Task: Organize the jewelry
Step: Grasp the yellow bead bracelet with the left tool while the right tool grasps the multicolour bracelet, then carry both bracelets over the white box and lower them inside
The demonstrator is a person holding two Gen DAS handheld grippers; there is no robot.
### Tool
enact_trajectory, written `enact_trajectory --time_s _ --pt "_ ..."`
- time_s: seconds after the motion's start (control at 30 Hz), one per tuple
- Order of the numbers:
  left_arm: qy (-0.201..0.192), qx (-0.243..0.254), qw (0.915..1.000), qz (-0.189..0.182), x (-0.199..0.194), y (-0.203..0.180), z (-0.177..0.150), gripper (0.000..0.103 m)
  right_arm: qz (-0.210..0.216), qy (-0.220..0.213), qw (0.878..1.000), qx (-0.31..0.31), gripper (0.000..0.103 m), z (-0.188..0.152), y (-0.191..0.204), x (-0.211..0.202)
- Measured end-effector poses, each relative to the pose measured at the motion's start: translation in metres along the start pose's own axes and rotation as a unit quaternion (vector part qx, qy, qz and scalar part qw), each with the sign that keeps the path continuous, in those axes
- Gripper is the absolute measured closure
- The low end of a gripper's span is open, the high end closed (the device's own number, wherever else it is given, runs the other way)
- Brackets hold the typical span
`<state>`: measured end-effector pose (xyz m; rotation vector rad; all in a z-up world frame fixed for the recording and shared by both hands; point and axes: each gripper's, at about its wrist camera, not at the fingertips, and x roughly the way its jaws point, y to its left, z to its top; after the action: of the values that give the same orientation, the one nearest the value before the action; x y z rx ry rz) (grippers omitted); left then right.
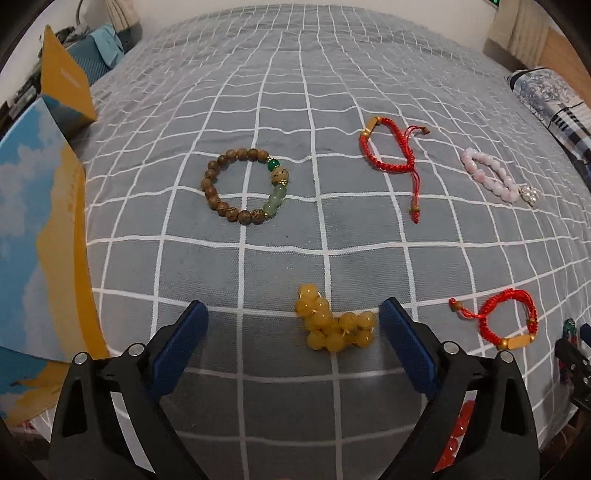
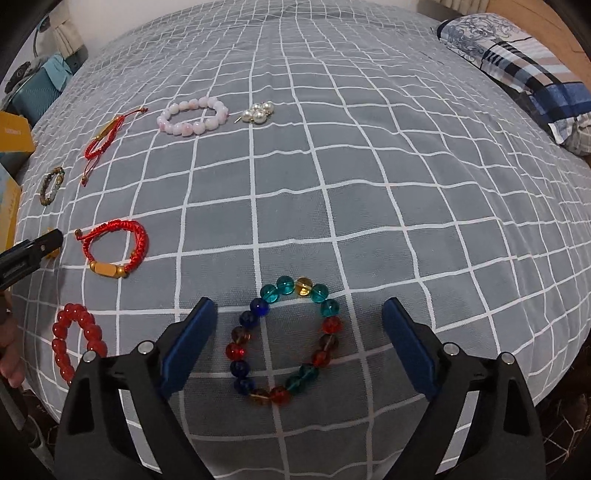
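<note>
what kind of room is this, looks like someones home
Most likely a bedroom: the jewelry lies on a bed with a grey grid-patterned sheet, a patterned pillow sits at its far right corner, and a wooden headboard shows behind the pillow.

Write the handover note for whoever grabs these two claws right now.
Left claw: open, empty, the bunched yellow bead bracelet between its fingers, not gripped.
Right claw: open, empty, over the multicoloured glass bead bracelet.
Loose on the checked bedspread: wooden bead bracelet, two red cord bracelets, pink bead bracelet, pearl cluster, red bead bracelet.
Yellow-and-blue boxes sit at the left edge.
Done: nothing sorted, judging by the layout.
Left: every piece.
</note>
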<state>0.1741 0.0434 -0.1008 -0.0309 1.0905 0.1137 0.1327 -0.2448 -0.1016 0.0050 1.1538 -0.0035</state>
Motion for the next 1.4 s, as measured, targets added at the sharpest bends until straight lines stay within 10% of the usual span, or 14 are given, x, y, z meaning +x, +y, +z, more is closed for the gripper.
enact_trajectory --time_s 0.17,0.4,0.5,1.4 --pt "-0.007 -0.003 0.9999 0.014 0.004 0.001 -0.001 0.027 0.010 0.008 1.000 -0.001 0.028 0.000 0.001 0.003" --pt "-0.013 0.009 0.9996 0.022 -0.008 -0.005 -0.011 0.084 0.025 0.015 0.999 0.018 0.063 -0.005 -0.007 -0.001" --pt "-0.013 0.001 0.9999 0.006 -0.012 -0.002 -0.014 0.087 0.025 0.010 0.999 0.018 0.093 -0.006 -0.008 -0.008" --pt "-0.053 -0.001 0.9982 -0.028 -0.074 0.005 -0.010 0.087 0.017 -0.102 0.995 0.010 0.094 0.004 0.003 -0.064"
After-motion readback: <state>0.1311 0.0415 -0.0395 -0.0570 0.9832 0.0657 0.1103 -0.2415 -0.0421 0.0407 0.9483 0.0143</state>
